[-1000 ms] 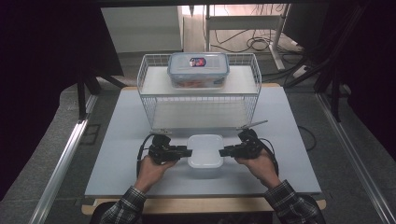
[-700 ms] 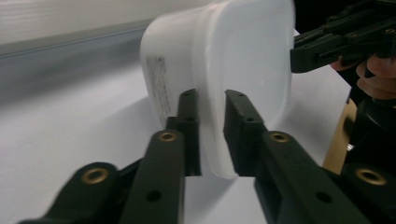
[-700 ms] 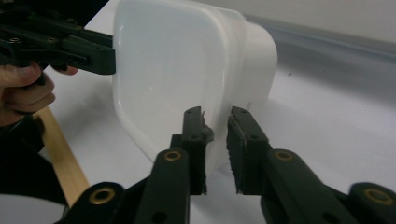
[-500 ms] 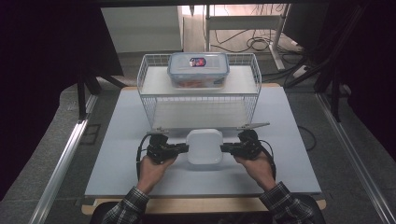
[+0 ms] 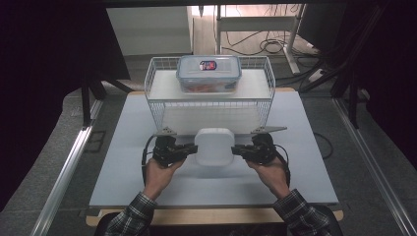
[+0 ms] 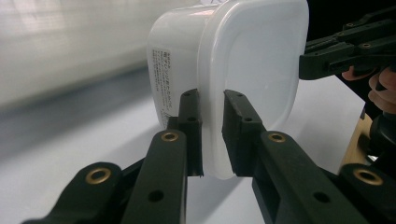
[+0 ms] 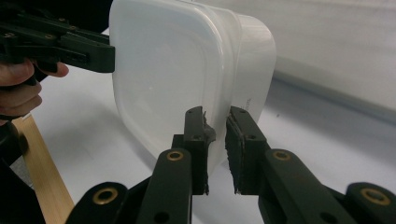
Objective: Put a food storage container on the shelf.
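Both grippers: left gripper and right gripper are clamping the white container's opposite rims, jaws having just been closing.
Container: now hanging above the table, nearer the wire rack than before.

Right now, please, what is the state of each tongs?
Left tongs: closed on the rim of the white container, having just closed.
Right tongs: closed on its opposite rim, having just closed too.
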{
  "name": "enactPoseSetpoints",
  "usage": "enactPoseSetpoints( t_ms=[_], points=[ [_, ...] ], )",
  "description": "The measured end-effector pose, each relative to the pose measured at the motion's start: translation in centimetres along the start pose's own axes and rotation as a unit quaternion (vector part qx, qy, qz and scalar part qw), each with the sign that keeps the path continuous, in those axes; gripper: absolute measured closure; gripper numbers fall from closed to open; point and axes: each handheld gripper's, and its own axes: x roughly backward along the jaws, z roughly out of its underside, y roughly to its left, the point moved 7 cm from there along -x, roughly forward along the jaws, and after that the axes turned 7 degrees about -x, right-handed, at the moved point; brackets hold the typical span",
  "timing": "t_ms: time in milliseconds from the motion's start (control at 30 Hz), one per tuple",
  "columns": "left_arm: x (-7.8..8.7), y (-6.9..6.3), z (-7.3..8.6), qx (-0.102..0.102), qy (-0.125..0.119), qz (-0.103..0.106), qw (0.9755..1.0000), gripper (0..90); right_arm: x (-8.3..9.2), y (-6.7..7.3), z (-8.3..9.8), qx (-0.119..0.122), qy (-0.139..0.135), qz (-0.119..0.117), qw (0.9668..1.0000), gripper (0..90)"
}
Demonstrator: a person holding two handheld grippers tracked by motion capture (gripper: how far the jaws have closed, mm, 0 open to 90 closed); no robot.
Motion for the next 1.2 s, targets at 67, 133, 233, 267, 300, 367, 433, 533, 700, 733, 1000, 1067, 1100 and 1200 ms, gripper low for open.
enactPoseSetpoints(
  t_ms=[67,133,233,267,300,367,433,533,700,733,1000,1067,1100,1200],
  points=[
    [0.3,-0.1,-0.6,-0.004,-0.003,-0.004,1.0000,78.3,0.2,0.1,-0.6,0.004,-0.006,0.000,1.0000,78.4],
    [0.5,-0.1,-1.2,-0.009,-0.006,-0.007,0.9999,78.3,0.5,0.3,-1.1,0.007,-0.010,0.001,0.9999,78.3],
    [1.0,-0.1,-2.0,-0.015,-0.010,-0.011,0.9998,78.3,0.8,0.5,-1.9,0.014,-0.020,0.001,0.9997,78.3],
    [1.1,-0.1,-2.3,-0.016,-0.011,-0.013,0.9997,78.2,0.9,0.6,-2.2,0.015,-0.023,0.001,0.9996,78.4],
    [1.2,-0.1,-2.6,-0.018,-0.012,-0.015,0.9996,78.2,1.0,0.7,-2.5,0.018,-0.025,0.002,0.9995,78.4],
    [1.5,-0.1,-3.0,-0.020,-0.015,-0.017,0.9995,78.2,1.2,0.9,-3.0,0.021,-0.027,0.003,0.9994,78.4],
    [1.8,0.0,-3.6,-0.024,-0.018,-0.021,0.9993,78.1,1.3,1.0,-3.5,0.023,-0.031,0.002,0.9992,78.4],
    [2.3,0.0,-4.6,-0.030,-0.024,-0.029,0.9989,78.0,1.6,1.3,-4.4,0.030,-0.039,0.003,0.9988,78.4],
    [3.0,-0.1,-6.0,-0.038,-0.029,-0.037,0.9981,77.9,2.3,2.0,-6.0,0.038,-0.050,0.005,0.9980,78.4],
    [3.1,-0.1,-6.3,-0.040,-0.030,-0.038,0.9980,77.9,2.3,2.0,-6.0,0.038,-0.050,0.005,0.9980,78.4],
    [3.9,0.1,-8.5,-0.043,-0.040,-0.042,0.9974,77.7,3.1,2.5,-8.0,0.044,-0.064,0.005,0.9969,78.4],
    [4.1,0.1,-9.0,-0.044,-0.041,-0.044,0.9972,77.6,3.3,2.6,-8.6,0.046,-0.068,0.006,0.9966,78.5],
    [4.2,0.2,-9.3,-0.044,-0.043,-0.044,0.9972,77.6,3.4,2.7,-8.9,0.048,-0.070,0.006,0.9964,78.5],
    [4.5,0.2,-10.1,-0.044,-0.046,-0.047,0.9969,77.4,3.7,2.9,-9.7,0.050,-0.075,0.007,0.9959,78.5]
  ],
)
